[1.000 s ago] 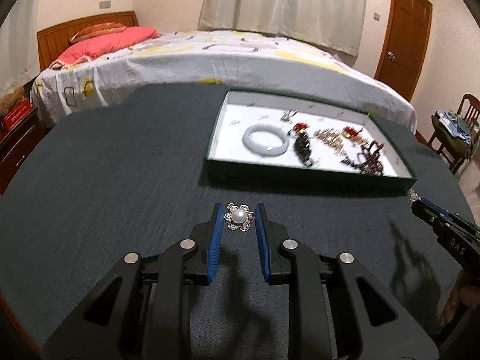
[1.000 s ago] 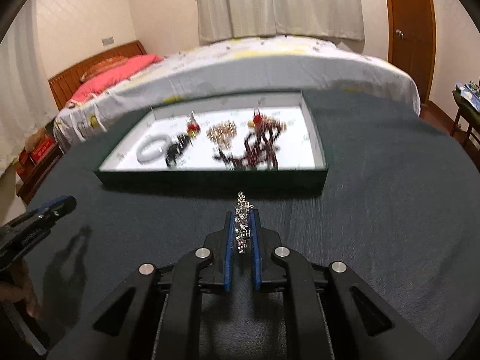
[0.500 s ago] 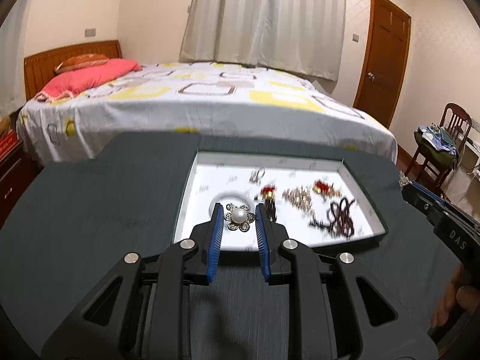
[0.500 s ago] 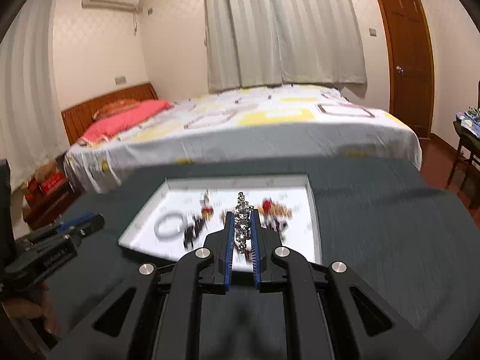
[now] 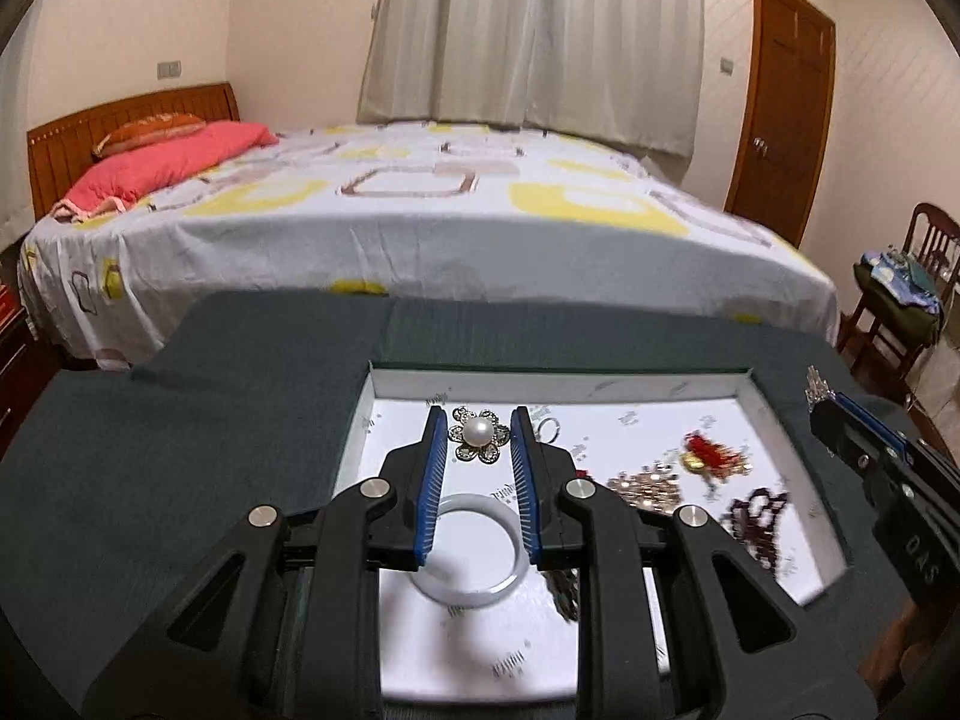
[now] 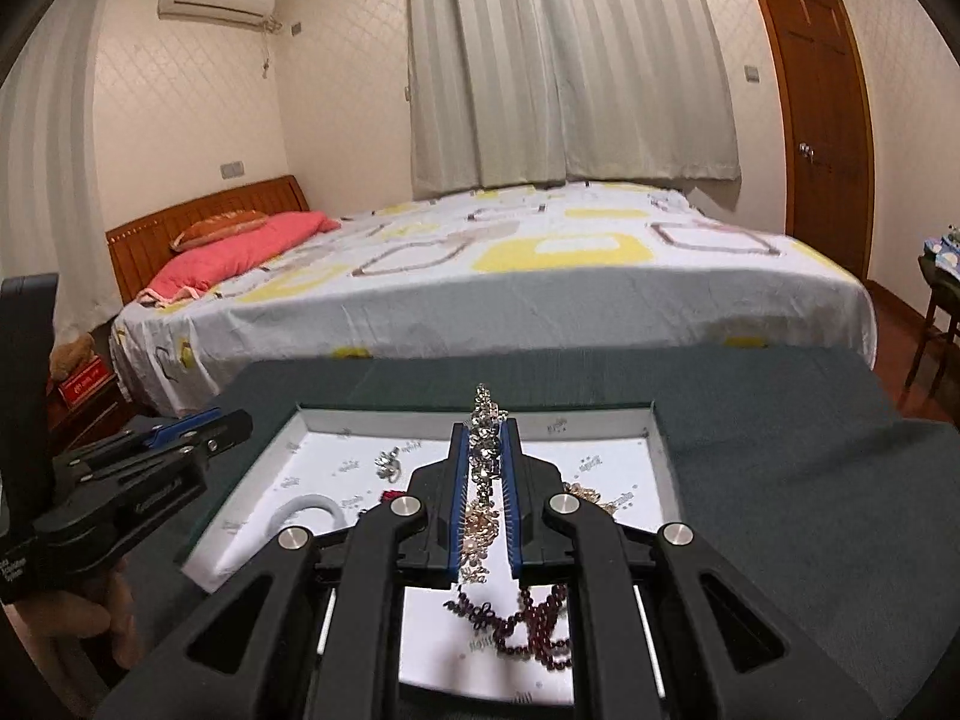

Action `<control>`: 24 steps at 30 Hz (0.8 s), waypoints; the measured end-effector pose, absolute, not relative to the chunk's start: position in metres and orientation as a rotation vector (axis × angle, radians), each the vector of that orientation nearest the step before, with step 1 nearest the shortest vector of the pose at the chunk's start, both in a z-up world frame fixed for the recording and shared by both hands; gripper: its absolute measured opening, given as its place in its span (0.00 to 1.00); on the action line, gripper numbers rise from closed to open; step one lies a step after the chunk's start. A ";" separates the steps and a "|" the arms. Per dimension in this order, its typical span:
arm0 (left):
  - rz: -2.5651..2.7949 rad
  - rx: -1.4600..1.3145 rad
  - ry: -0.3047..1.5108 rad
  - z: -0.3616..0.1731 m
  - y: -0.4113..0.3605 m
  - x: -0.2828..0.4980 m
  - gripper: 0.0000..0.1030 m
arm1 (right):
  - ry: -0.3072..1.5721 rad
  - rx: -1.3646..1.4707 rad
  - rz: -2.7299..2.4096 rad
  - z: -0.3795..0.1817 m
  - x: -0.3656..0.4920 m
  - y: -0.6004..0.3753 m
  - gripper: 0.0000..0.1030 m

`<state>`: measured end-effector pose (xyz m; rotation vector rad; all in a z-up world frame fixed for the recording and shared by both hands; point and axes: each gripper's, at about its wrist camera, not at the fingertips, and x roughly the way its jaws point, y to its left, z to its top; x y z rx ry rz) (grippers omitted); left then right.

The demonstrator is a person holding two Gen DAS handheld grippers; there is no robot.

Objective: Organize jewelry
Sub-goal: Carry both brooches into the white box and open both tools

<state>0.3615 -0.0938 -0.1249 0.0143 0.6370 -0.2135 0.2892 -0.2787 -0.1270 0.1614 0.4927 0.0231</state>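
Your left gripper pinches the pearl brooch flat, face-up, over the tray; white bangle directly below. Your right gripper is clamped on the silver chain, long axis pointing away along the fingers, above the gold cluster and dark red beads.

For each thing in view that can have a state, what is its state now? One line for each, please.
left gripper: shut on the pearl flower brooch, held above the tray.
right gripper: shut on the silver crystal piece, held above the tray.
tray: open, no lid on it, jewelry inside.
white bangle: lying flat in the tray.
dark bead bracelet: lying loose in the tray.
door: closed.
curtains: drawn.
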 end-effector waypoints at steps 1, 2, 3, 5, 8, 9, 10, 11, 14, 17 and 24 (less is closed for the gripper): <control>-0.213 0.016 0.648 -0.129 -0.095 0.365 0.21 | 0.504 0.165 0.023 -0.131 0.292 -0.279 0.11; -0.212 0.019 0.661 -0.134 -0.096 0.370 0.21 | 0.520 0.169 0.019 -0.137 0.298 -0.280 0.11; -0.212 0.022 0.671 -0.138 -0.097 0.374 0.21 | 0.537 0.169 0.014 -0.142 0.303 -0.280 0.11; -0.210 0.031 0.695 -0.147 -0.101 0.383 0.21 | 0.567 0.166 0.005 -0.149 0.312 -0.281 0.11; -0.214 0.046 0.724 -0.155 -0.106 0.393 0.21 | 0.617 0.160 -0.007 -0.160 0.322 -0.282 0.11; -0.216 0.050 0.734 -0.157 -0.108 0.396 0.21 | 0.627 0.160 -0.011 -0.162 0.325 -0.282 0.11; -0.216 0.051 0.738 -0.157 -0.109 0.397 0.21 | 0.645 0.161 -0.015 -0.166 0.327 -0.283 0.11; -0.217 0.052 0.744 -0.159 -0.110 0.399 0.21 | 0.657 0.161 -0.020 -0.168 0.329 -0.284 0.11; -0.217 0.055 0.751 -0.160 -0.113 0.403 0.21 | 0.686 0.166 -0.022 -0.173 0.334 -0.285 0.11; -0.221 0.053 0.772 -0.162 -0.114 0.407 0.21 | 0.704 0.156 -0.027 -0.175 0.337 -0.285 0.11; -0.220 0.057 0.788 -0.168 -0.119 0.411 0.61 | 0.733 0.169 -0.025 -0.178 0.342 -0.286 0.26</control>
